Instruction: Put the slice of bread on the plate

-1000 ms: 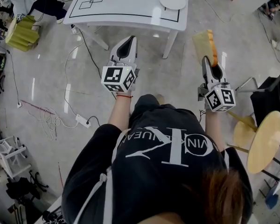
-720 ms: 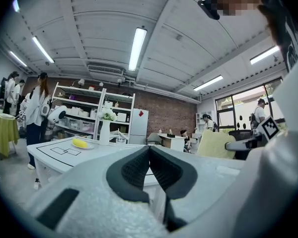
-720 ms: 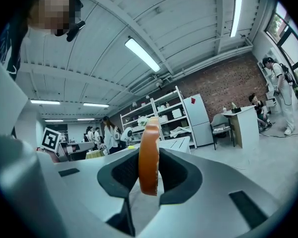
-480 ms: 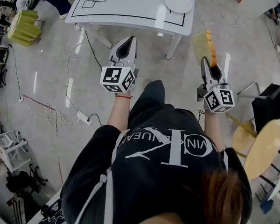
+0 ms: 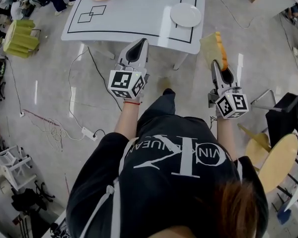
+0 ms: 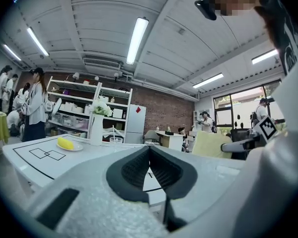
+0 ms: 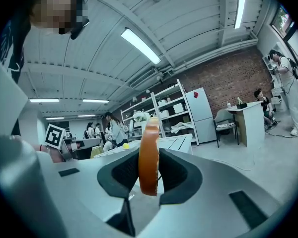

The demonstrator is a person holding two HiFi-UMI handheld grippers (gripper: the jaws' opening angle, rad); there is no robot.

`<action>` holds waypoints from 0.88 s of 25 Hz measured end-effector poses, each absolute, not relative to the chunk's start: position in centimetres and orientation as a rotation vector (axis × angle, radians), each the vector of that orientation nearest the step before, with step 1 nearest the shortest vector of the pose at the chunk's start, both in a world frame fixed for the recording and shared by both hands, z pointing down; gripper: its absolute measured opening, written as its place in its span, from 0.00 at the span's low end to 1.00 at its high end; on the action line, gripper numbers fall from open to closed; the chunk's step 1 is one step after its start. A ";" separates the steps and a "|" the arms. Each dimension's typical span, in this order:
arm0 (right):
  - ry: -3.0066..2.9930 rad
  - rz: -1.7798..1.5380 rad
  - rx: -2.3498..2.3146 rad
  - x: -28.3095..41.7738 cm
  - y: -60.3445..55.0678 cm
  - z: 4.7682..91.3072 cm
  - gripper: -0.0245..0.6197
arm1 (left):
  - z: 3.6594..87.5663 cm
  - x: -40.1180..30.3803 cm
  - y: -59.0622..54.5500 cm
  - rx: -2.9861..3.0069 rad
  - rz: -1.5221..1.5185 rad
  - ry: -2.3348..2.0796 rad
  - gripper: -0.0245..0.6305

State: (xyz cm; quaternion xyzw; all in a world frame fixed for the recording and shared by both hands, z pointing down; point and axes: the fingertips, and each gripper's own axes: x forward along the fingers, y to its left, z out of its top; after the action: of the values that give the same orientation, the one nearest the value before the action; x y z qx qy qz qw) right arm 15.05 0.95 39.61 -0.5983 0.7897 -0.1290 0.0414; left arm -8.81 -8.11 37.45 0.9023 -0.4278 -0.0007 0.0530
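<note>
- So, the right gripper (image 7: pixel 149 178) is clamped on the tan, orange-crusted slice of bread (image 7: pixel 149 150). It holds the slice upright on edge, out over the floor just short of the table's near right corner.
- The left gripper (image 6: pixel 149 155) has its 2 jaws pressed together with nothing between them, so I'd say it's just along for the ride.
- My biggest worry is that only the lower end of the slice sits between the pads. The crumb looks soft and spongy, so a hard squeeze could dent or tear it, and a jolt could make the tall free part flop or slip out.
- The round white glossy plate (image 5: pixel 185 15) sits close to the right edge of the white table with black lines (image 5: pixel 134 21). It looks smooth and hard, so bumping it on the way in could slide it towards that edge.
- Letting go while the slice stands vertical could tip it over the rim instead of flat, so I'd lay it over first.
- The grey floor looks shiny, with loose cables (image 5: pixel 54 125) off to the left, which are a trip risk if I stray that way.
</note>
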 end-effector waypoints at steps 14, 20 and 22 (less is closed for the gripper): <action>2.426 -0.504 -1.841 16.2 -8.7 41.0 0.19 | 39.6 -4.4 -18.5 2.746 0.067 -1.173 0.05; 2.458 -0.570 -1.814 15.8 -12.1 41.7 0.19 | 40.9 -2.9 -21.4 2.775 0.165 -1.128 0.05; 2.463 -0.600 -1.811 15.6 -13.3 42.1 0.19 | 41.6 -2.1 -22.0 2.809 0.225 -1.086 0.05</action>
State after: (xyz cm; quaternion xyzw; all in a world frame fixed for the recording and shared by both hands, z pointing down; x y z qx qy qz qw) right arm 15.59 -13.31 42.09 -0.5813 0.7905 -0.1924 0.0130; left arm -2.10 -21.97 41.63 0.9284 -0.3590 0.0743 0.0605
